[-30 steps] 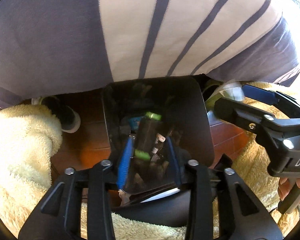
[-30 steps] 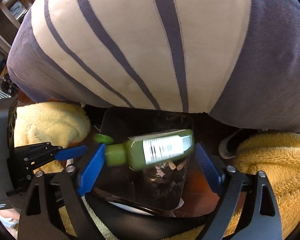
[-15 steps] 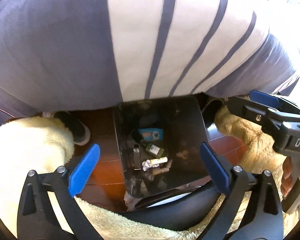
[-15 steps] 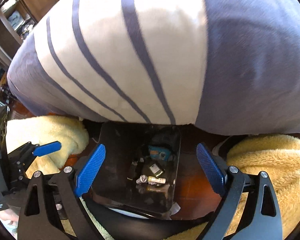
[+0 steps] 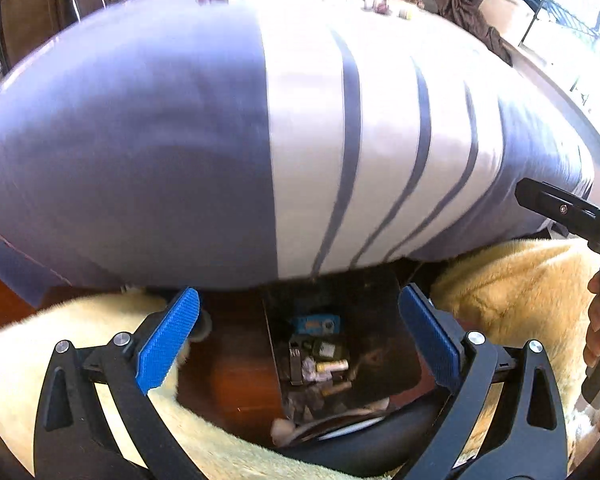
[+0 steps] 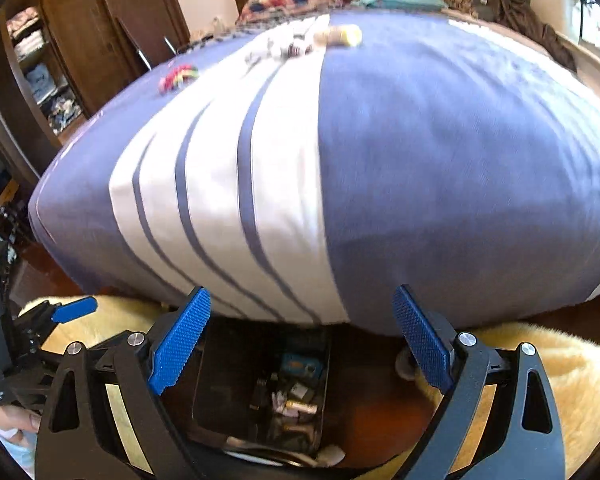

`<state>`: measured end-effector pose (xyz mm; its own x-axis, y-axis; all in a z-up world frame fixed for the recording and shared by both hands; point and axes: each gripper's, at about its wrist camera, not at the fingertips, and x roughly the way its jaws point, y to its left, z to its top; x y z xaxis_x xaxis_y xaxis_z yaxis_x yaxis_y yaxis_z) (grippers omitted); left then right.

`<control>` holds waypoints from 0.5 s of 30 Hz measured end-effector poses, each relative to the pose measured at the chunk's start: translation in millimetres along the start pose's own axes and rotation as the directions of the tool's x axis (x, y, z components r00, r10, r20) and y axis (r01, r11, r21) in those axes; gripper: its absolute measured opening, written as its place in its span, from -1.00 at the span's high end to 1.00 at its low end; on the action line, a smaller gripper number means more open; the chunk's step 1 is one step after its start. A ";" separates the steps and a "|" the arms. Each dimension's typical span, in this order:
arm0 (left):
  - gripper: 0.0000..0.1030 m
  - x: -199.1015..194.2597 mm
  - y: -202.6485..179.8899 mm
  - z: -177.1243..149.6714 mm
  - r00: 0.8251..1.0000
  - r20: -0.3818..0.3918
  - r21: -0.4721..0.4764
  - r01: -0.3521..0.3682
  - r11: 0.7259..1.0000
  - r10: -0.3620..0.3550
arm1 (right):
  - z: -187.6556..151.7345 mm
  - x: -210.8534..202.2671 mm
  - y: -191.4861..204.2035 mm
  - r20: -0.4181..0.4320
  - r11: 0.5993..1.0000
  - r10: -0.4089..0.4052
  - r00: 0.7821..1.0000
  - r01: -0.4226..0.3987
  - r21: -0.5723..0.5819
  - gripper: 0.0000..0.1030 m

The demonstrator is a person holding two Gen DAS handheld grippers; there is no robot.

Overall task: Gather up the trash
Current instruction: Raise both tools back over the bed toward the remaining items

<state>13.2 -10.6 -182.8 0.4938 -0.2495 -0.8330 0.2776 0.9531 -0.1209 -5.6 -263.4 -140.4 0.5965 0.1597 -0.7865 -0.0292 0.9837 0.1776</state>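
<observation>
A black trash bin (image 5: 380, 320) (image 6: 228, 376) stands on the floor at the foot of the bed, with several pieces of trash inside (image 5: 320, 356) (image 6: 292, 396). My left gripper (image 5: 300, 340) is open and empty above the bin. My right gripper (image 6: 300, 344) is open and empty above it too. More small items lie far back on the bed: a yellow-capped piece (image 6: 340, 35), small wrappers (image 6: 284, 48) and a colourful item (image 6: 178, 76). The right gripper's body shows in the left wrist view (image 5: 572, 216).
A bed with a blue and white striped cover (image 6: 340, 160) (image 5: 260, 140) fills the view ahead. Fluffy yellow fabric (image 5: 512, 288) (image 6: 540, 368) lies on both sides of the bin. A wooden wardrobe (image 6: 80, 40) stands at the far left.
A second ago each gripper held a green bottle over the bin; both let go and opened. Both grippers have since risen, so the bed top now shows.
</observation>
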 end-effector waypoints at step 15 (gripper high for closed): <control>-0.84 -33.2 21.4 118.1 0.976 0.195 0.042 -0.103 0.994 0.092 | 95.3 -0.2 -5.9 0.127 0.996 -0.078 0.989 0.082 -0.027 -0.80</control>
<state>100.0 -2.1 -94.0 0.6688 -0.1890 -0.7190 0.2598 0.9656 -0.0122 70.9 -277.1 -84.9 0.6938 0.0708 -0.7167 -0.0017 0.9953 0.0968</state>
